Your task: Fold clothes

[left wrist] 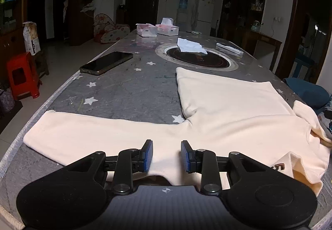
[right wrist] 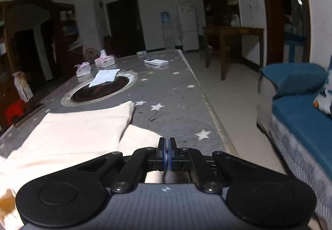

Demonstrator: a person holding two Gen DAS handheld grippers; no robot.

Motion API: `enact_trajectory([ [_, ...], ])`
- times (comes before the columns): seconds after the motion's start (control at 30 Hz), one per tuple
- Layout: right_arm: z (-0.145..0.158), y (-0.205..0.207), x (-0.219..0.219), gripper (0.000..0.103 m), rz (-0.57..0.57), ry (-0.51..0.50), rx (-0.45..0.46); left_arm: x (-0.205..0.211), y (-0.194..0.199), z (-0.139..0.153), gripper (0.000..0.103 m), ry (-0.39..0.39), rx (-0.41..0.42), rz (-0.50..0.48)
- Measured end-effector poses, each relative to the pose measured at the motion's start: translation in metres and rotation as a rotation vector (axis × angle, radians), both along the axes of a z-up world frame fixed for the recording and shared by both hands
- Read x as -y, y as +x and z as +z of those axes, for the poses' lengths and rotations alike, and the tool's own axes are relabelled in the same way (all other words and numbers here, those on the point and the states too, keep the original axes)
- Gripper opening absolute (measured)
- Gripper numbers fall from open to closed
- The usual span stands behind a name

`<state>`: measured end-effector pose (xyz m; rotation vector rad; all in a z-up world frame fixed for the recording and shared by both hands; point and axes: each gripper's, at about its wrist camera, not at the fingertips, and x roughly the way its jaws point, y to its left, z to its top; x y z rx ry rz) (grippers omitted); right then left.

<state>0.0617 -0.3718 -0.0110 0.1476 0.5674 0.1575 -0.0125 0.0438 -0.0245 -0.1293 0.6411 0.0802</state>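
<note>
Cream garment [left wrist: 228, 118] spread on the star-patterned table [left wrist: 128, 93], short of the round inset [left wrist: 197, 57].

We see the left gripper [left wrist: 167, 154] with fingers apart, straddling the garment's near edge; one sleeve [left wrist: 83, 134] runs leftward from it, its long axis across our view. The right gripper [right wrist: 167, 152] has its pads pressed together, and whether cloth is pinched between them we cannot tell; the garment lies to its left. We judge the left gripper better placed for the sleeve.
</note>
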Motion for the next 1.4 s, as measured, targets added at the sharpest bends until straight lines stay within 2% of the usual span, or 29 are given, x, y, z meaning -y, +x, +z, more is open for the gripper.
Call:
enact_trajectory([
  [0.1,0.001,0.002,0.000,0.012,0.009,0.002,-0.014,-0.001,-0.001,-0.003,0.032,-0.003,-0.008,0.003],
  [0.17,-0.003,0.007,-0.005,0.040,0.023,0.000,-0.029,0.000,-0.001,-0.004,0.032,-0.004,-0.011,0.006],
  [0.2,-0.005,0.010,-0.007,0.041,0.025,0.004,-0.037,0.000,-0.002,-0.004,0.032,-0.005,-0.011,0.007],
  [0.4,-0.018,0.034,-0.012,0.039,0.020,0.019,-0.061,0.001,-0.006,-0.002,0.033,0.000,-0.011,0.003],
  [0.43,-0.019,0.037,-0.014,0.033,0.037,0.013,-0.063,0.001,-0.006,-0.002,0.033,0.000,-0.012,0.005],
  [0.47,-0.019,0.038,-0.016,0.017,0.054,0.004,-0.060,0.001,-0.005,-0.002,0.033,-0.001,-0.013,0.007],
  [0.5,-0.019,0.038,-0.018,0.011,0.059,-0.013,-0.048,0.001,-0.005,-0.001,0.033,-0.001,-0.013,0.008],
  [0.53,-0.016,0.035,-0.019,0.007,0.057,-0.034,-0.029,0.001,-0.005,-0.001,0.033,-0.001,-0.013,0.008],
  [0.63,-0.003,0.023,-0.017,0.005,0.032,-0.081,0.035,0.001,-0.005,0.001,0.033,0.004,-0.007,0.003],
  [0.77,0.014,0.001,-0.007,0.005,-0.041,-0.229,0.116,0.001,-0.003,0.001,0.033,0.005,-0.006,0.000],
  [0.87,0.020,-0.009,0.008,0.006,-0.129,-0.348,0.131,0.001,-0.001,0.001,0.033,0.006,-0.006,-0.003],
  [0.93,0.019,-0.013,0.019,0.011,-0.189,-0.369,0.118,0.001,0.000,0.001,0.033,0.006,-0.006,-0.004],
  [1.03,0.017,-0.018,0.032,0.013,-0.234,-0.364,0.098,0.001,0.001,0.000,0.033,0.007,-0.006,-0.006],
  [1.13,0.012,-0.022,0.028,0.017,-0.183,-0.328,0.082,0.001,0.001,0.001,0.034,0.010,-0.005,-0.007],
  [1.33,-0.005,-0.027,-0.003,0.027,0.003,-0.236,0.030,-0.002,0.002,0.001,0.034,0.020,-0.009,0.004],
  [1.4,-0.012,-0.027,-0.011,0.030,0.036,-0.236,0.007,-0.005,0.002,0.000,0.034,0.023,-0.015,0.014],
])
